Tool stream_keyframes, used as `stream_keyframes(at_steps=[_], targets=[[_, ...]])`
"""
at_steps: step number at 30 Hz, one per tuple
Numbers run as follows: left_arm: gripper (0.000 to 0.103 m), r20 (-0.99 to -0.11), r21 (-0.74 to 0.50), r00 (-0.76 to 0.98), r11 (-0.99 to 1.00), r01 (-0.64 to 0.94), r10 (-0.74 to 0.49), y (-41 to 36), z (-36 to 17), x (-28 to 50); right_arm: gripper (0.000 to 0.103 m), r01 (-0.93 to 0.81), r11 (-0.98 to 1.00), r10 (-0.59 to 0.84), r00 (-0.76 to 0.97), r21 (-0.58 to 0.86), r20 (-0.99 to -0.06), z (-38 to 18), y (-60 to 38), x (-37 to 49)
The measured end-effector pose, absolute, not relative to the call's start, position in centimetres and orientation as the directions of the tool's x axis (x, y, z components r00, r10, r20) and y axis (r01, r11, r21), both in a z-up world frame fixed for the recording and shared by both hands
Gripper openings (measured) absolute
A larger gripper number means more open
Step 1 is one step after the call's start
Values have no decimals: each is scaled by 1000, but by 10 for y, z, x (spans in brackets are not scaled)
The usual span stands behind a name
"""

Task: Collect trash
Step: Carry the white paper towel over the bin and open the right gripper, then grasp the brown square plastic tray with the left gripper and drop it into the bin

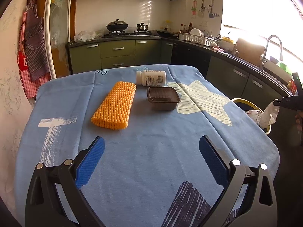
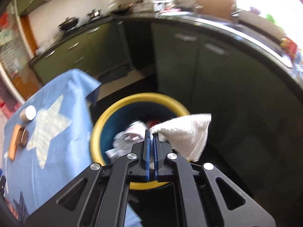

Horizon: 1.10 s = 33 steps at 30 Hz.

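My right gripper (image 2: 151, 134) is shut on a white paper towel (image 2: 185, 134) and holds it over the yellow-rimmed trash bin (image 2: 106, 117), which holds crumpled wrappers (image 2: 130, 134). From the left wrist view the towel (image 1: 269, 113) hangs over the bin (image 1: 246, 102) at the table's right side. My left gripper (image 1: 151, 143) is open and empty above the blue tablecloth (image 1: 151, 132). Ahead of it lie an orange foam net (image 1: 115, 106), a dark plastic tray (image 1: 162, 97) and a white pill bottle (image 1: 151, 78) on its side.
The table stands in a kitchen with green cabinets (image 1: 117, 53), a stove with pots (image 1: 117, 27) and a sink with a faucet (image 1: 272, 45) at right. An apron (image 1: 32, 53) hangs at left. The bin stands on the floor between table and cabinets.
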<state>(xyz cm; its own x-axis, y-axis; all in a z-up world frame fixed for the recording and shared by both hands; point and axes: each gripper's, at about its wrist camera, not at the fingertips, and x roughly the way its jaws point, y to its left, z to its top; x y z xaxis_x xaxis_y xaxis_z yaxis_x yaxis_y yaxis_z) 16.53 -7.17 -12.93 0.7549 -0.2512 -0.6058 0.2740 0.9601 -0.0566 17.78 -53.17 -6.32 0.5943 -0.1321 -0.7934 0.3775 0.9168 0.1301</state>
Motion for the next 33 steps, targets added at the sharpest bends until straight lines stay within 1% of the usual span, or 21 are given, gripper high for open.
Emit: stream_keyframes(at_steps=[1, 2, 3, 4, 5, 8, 11, 14, 18, 20, 24, 27, 33], targets=[[98, -607, -56, 754, 960, 274, -251, -72, -130, 165, 4, 356, 919, -86, 600, 169, -795, -67, -530, 181], [98, -608, -55, 753, 960, 275, -251, -72, -130, 165, 8, 343, 918, -53, 605, 199, -795, -70, -529, 183], [98, -608, -55, 753, 960, 276, -251, -72, -130, 165, 13, 344, 918, -53, 599, 197, -799, -72, -528, 184], [98, -608, -54, 753, 960, 276, -251, -72, -130, 164, 30, 356, 919, -79, 592, 172, -802, -73, -527, 185], [98, -607, -54, 754, 960, 276, -251, -71, -130, 164, 41, 370, 917, -110, 592, 148, -799, -73, -526, 184], [98, -607, -60, 753, 960, 274, -253, -70, -130, 165, 42, 395, 914, -169, 580, 94, -797, -69, -519, 177], [98, -610, -69, 749, 959, 275, -259, -70, -130, 166, 43, 391, 914, -163, 590, 104, -791, -61, -515, 170], [98, -615, -67, 744, 957, 282, -262, -73, -131, 166, 43, 324, 922, -44, 634, 213, -772, -53, -509, 160], [98, -613, -63, 743, 955, 291, -267, -76, -129, 165, 48, 270, 925, 16, 674, 266, -739, -42, -497, 149], [98, -615, -62, 741, 953, 296, -270, -79, -128, 166, 49, 219, 924, 79, 692, 313, -718, -39, -487, 145], [98, -637, -55, 723, 951, 305, -269, -86, -125, 175, 50, 150, 931, 143, 690, 334, -709, -40, -464, 147], [98, -657, -24, 711, 950, 311, -249, -95, -119, 190, 50, 103, 923, 204, 684, 370, -700, -45, -449, 149], [98, -693, 14, 687, 949, 314, -217, -123, -104, 244, 52, 43, 902, 298, 659, 430, -690, -61, -427, 151]])
